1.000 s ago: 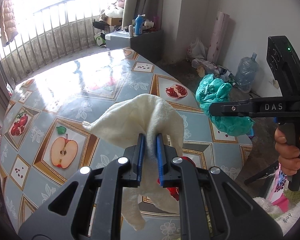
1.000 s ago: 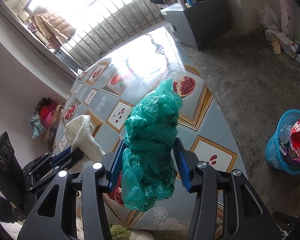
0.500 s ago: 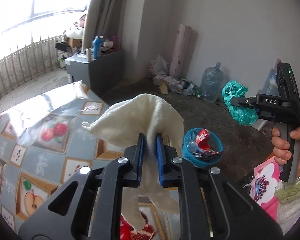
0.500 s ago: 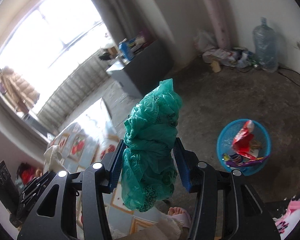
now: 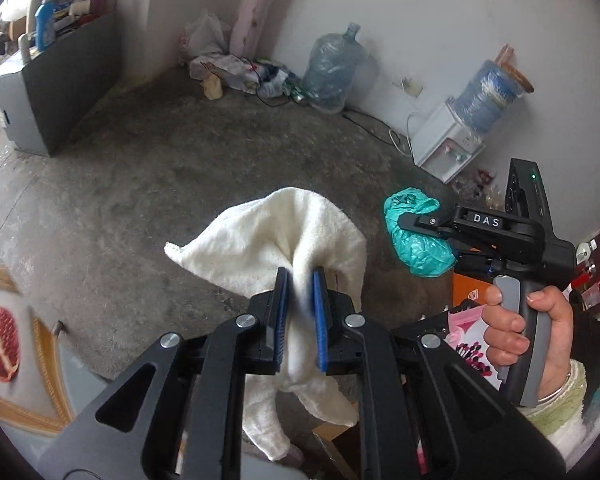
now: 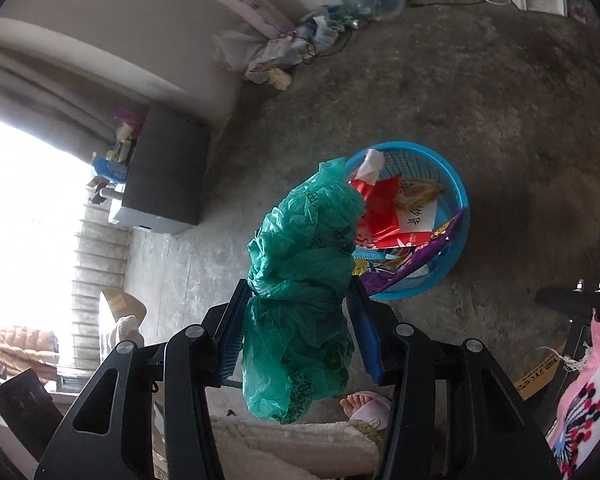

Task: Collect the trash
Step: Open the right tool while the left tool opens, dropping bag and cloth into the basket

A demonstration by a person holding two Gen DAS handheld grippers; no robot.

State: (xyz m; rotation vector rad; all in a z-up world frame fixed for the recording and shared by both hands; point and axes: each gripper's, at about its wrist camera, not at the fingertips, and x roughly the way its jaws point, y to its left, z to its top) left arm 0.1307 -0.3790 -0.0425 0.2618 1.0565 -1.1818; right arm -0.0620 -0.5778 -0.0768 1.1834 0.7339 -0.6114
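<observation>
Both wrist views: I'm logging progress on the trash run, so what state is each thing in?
White cloth: clamped in left gripper, hanging.
Green plastic bag: crumpled, clamped in right gripper.
Blue basket: upright on floor, holding wrappers.
Water jug: upright by wall.

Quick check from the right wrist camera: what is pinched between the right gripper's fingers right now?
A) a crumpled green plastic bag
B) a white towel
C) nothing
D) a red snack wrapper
A: the right gripper has its blue fingers closed on the crumpled green plastic bag, above the round blue plastic basket of wrappers.
</observation>
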